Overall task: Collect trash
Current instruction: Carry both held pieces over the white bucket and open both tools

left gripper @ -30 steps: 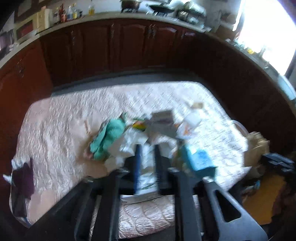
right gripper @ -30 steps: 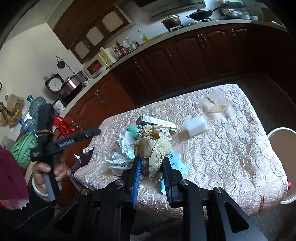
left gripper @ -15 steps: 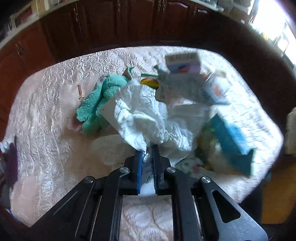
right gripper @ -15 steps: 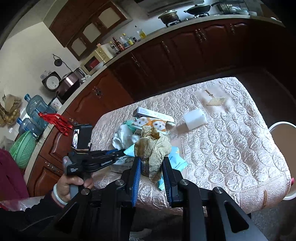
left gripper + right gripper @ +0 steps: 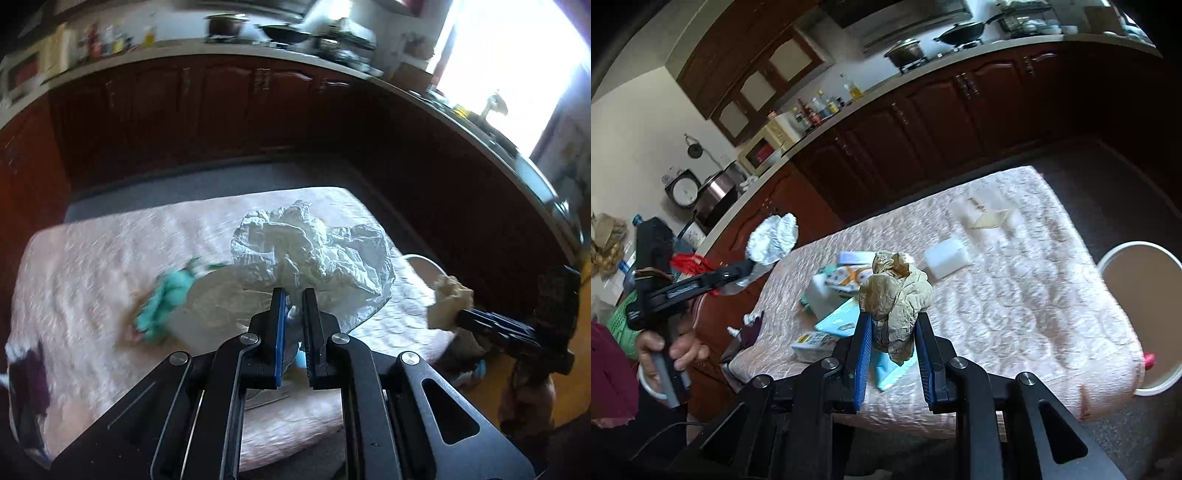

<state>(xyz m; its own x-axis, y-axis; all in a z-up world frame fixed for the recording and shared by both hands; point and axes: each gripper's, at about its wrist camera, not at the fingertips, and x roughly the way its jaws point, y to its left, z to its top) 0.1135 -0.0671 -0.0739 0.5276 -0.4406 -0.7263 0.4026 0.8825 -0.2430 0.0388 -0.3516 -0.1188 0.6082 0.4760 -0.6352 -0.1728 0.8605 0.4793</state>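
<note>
Your left hand-held gripper (image 5: 293,295) is pinching a crumpled white plastic bag (image 5: 314,254) tight, holding it above the quilted worktop (image 5: 1015,295). Your right hand-held gripper (image 5: 892,325) is clamping a wad of brown paper (image 5: 897,291) near the bin (image 5: 1137,317).

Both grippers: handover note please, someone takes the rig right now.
Left gripper: shut on the crumpled white paper, lifted clear of the table.
Right gripper: shut on the crumpled brown paper, held above the table's near edge.
Bin: white, open, on the floor at the table's right end.
Done: two wads picked up, neither binned yet.
Left: drop both in the bin. Still on the table: teal cloth, white block, blue packet, small boxes, a flat scrap at the far end.
</note>
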